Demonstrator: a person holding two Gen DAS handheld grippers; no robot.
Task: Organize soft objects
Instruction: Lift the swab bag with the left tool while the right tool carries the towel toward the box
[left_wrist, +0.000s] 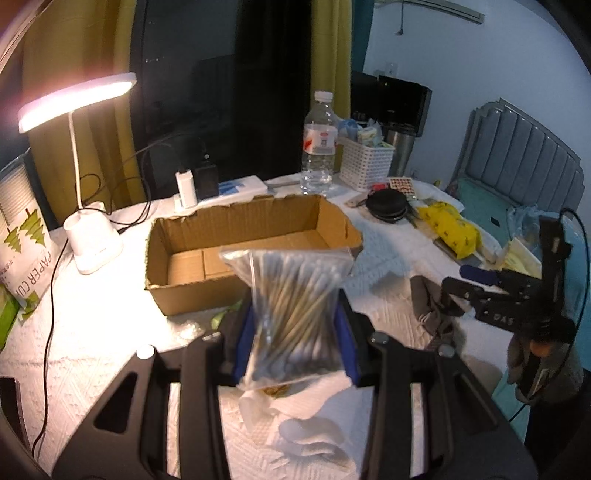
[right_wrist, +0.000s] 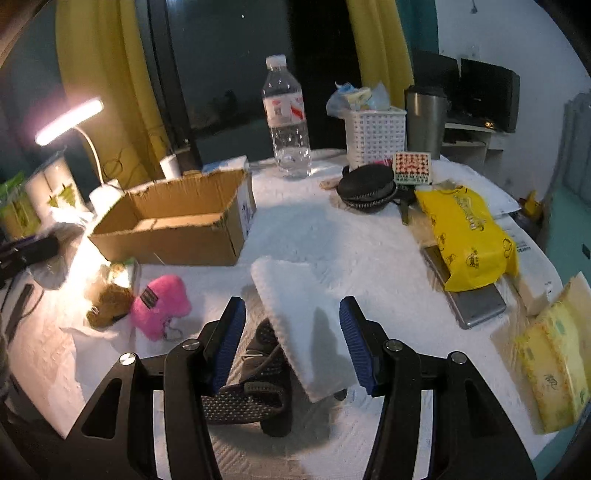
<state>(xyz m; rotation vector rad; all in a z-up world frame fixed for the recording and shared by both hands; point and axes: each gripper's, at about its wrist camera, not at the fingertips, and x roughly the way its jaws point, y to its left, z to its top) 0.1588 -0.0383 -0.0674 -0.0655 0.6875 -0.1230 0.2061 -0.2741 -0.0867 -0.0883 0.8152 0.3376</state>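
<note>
Now the left gripper (left_wrist: 295, 343) is clamped on a clear bag of cotton swabs (left_wrist: 291, 314), blue pads pinching its waist, the swabs' long axis running away from the camera toward the cardboard box (left_wrist: 236, 236); the box sits straight ahead and just beyond the bag, open-topped, long side lying across the view, its near wall the edge to clear — the inside looks bare, so there's room to drop in; over in the right wrist view the right gripper (right_wrist: 295, 339) stands with jaws apart, nothing pinched, a folded white towel (right_wrist: 299, 325) lying between them beside a dark dotted fabric item (right_wrist: 251, 387) near the table's front edge; the pink plush (right_wrist: 160, 306) and a brown plush (right_wrist: 109, 302) wait left of it, in front of the box; my read — left hand is nearer the box
</note>
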